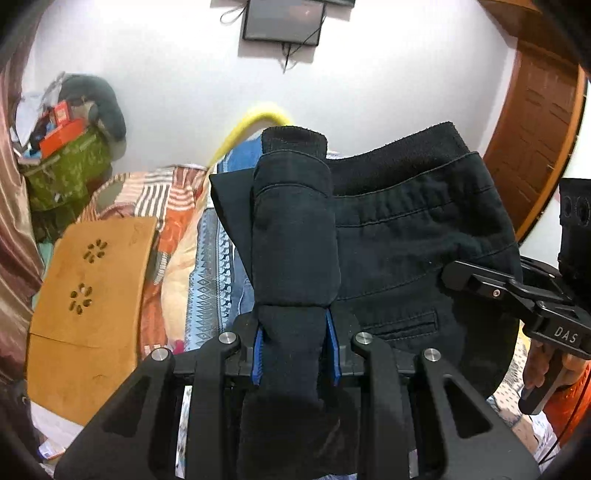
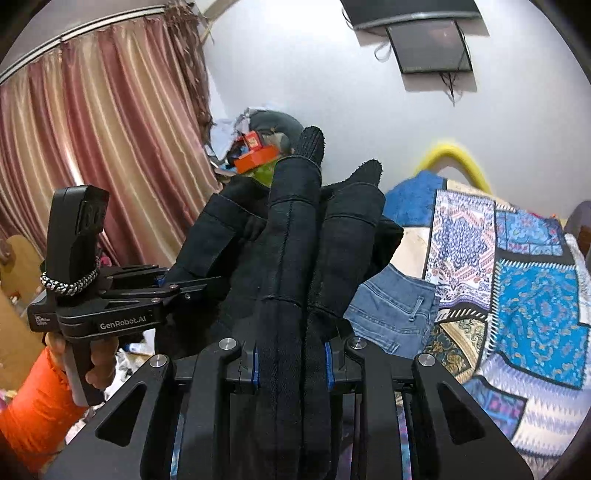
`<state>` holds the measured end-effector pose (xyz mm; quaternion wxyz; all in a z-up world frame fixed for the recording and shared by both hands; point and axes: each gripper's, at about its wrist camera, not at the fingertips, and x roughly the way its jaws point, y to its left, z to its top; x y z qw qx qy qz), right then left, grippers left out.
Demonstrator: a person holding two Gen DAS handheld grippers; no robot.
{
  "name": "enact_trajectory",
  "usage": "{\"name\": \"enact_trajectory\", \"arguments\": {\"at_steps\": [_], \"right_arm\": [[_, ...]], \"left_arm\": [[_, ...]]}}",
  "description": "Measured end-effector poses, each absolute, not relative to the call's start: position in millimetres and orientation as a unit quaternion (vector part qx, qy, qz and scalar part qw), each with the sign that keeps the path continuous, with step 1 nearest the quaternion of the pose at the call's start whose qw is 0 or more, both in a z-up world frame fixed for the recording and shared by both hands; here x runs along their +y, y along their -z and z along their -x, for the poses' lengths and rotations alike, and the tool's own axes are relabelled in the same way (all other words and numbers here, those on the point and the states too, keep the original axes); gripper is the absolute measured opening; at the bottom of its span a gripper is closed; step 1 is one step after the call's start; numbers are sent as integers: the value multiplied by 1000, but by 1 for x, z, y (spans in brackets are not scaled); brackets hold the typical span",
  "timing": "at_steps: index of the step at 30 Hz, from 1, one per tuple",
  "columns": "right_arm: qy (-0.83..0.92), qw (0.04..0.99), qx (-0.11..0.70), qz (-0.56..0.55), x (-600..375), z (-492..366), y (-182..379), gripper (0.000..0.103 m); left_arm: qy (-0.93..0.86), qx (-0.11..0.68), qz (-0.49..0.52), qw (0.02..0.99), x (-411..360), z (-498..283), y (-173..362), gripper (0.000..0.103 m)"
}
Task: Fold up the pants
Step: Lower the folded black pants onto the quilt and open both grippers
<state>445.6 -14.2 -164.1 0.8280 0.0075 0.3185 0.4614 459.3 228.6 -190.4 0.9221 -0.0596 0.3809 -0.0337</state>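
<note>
Left wrist view. Left gripper (image 1: 294, 354) is clamped on a bunched fold of the black pants (image 1: 406, 236); the cloth fills the gap between the blue-padded fingers (image 1: 257, 356) and rises in a thick roll straight ahead of the camera. The rest of the pants — waistband seam and a welt pocket showing — spreads to the right, held up in the air above the bed (image 1: 207, 266). At the right edge the right gripper (image 1: 456, 275) bites the pants' side edge, its handle gripped by a hand (image 1: 543, 369) in an orange sleeve. Behind: a tan wooden board (image 1: 88, 295), a green bag (image 1: 70, 166) heaped with boxes, a wall screen (image 1: 282, 18), a wooden door (image 1: 535, 122).

Right wrist view. Right gripper (image 2: 291, 363) is closed on several stacked layers of the same pants (image 2: 295, 240); the folds stand up between the fingers (image 2: 328, 365) and block the middle of the frame. To the left, the left gripper (image 2: 221, 284) pinches the garment's far side, a metal chain bracelet looped on its body. Below right — blue jeans (image 2: 395, 310) lie on the patchwork bedspread (image 2: 517, 288). Pink-striped curtain (image 2: 96, 147) at left.
</note>
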Motion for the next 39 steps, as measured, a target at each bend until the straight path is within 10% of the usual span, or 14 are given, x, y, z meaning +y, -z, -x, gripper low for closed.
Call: {"name": "enact_trajectory", "arguments": {"at_steps": [18,25,39], "right_arm": [[-401,782,475,32,40,-543,305,25],[-366,788,487,85,23,-532,306,43],[-384,853,342,87,-29,-437,176,44]], "left_arm": [[31,489,153,858,270,-550,359,33],[-12,488,114,865,268,-539,344,42],[-50,363,6,930,215,-411,191,42]]}}
